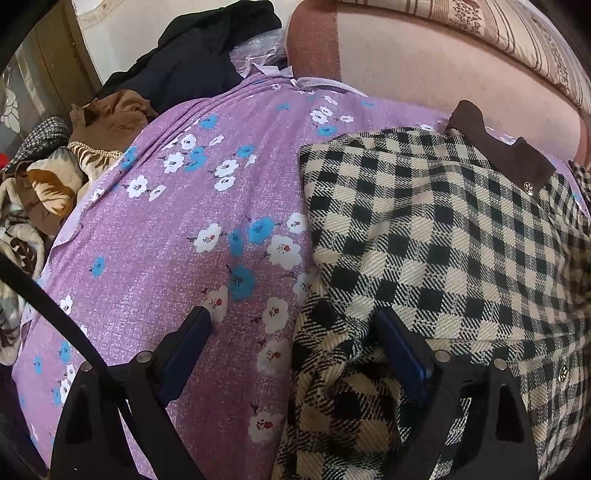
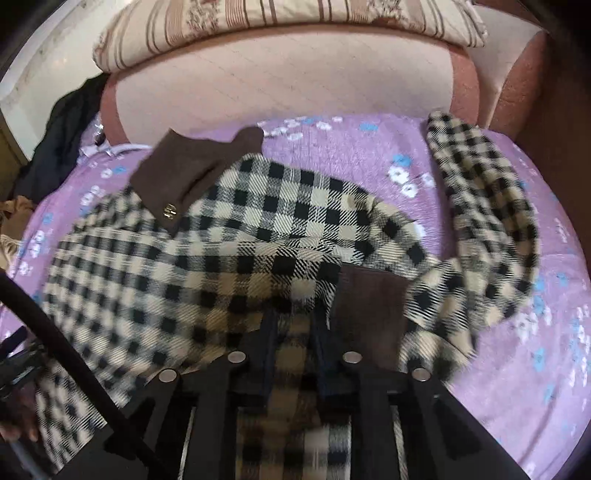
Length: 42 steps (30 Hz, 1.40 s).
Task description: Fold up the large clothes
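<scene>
1. Lay spread across a purple floral bedsheet [image 1: 155,266]: a checked coat [image 1: 436,236] of coarse twill weave in black and cream squares, with a plain brown collar [image 1: 498,147] of softer, felt-like cloth and small round metal buttons [image 1: 529,189].
2. Stood with jaws spread wide: the left gripper [image 1: 295,332], one blue-padded finger [image 1: 188,343] over bare sheet, the other over the coat's rumpled near edge; cloth lay between the pads, neither seen pressing it.
3. Stood with jaws narrowed to a slim gap: the right gripper [image 2: 295,325], a fold of checked cloth running between the fingers; whether the pads pinched it could not be told through the blur.
4. Shown only from the left wrist: a heap of other clothes [image 1: 92,147] beside the sheet, black, brown and patterned fabrics bunched together, and crinkled clear plastic [image 1: 258,51].
5. Shown only from the right wrist: the coat's far sleeve [image 2: 487,206] curving across the sheet, a brown patch [image 2: 369,306] just beside the fingers, and the quilted pink headboard [image 2: 280,74] under a striped pillow [image 2: 280,22].
</scene>
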### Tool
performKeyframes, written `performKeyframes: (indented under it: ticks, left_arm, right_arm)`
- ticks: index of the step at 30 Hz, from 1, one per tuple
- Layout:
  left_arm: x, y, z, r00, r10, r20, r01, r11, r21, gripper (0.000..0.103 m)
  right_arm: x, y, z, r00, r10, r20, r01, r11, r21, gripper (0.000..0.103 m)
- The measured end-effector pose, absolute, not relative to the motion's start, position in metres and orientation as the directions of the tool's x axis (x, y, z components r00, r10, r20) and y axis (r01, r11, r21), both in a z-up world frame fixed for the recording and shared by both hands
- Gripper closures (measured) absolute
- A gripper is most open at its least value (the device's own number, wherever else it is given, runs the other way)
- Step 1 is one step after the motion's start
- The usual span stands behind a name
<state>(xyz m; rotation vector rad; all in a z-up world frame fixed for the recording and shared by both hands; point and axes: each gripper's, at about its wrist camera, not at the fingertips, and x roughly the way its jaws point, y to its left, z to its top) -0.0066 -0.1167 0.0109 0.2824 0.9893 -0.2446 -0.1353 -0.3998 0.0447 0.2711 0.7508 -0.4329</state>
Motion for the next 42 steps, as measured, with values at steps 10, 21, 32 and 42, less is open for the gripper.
performKeyframes:
  ticks: [10, 21, 32, 42]
  left_arm:
    - [-0.021, -0.115, 0.034, 0.504, -0.214, -0.837, 0.353, 0.935, -0.026, 0.013]
    - [-0.020, -0.131, 0.016, 0.406, -0.276, -0.871, 0.407, 0.908, -0.098, 0.013]
    - [-0.016, -0.125, 0.013, 0.392, -0.291, -0.873, 0.383, 0.914, -0.133, 0.013]
    - [-0.016, -0.127, 0.009, 0.407, -0.275, -0.871, 0.385, 0.916, -0.110, 0.012]
  right_arm:
    - [-0.160, -0.391, 0.027, 0.585, -0.270, -0.765, 0.462, 0.886, 0.040, 0.074]
    - [-0.160, -0.398, 0.011, 0.601, -0.239, -0.763, 0.464, 0.881, 0.090, 0.063]
    - [-0.204, -0.431, 0.053, 0.700, -0.204, -0.684, 0.511, 0.813, 0.281, 0.042]
    - [-0.212, -0.458, 0.049, 0.678, -0.210, -0.705, 0.571, 0.754, 0.325, 0.042]
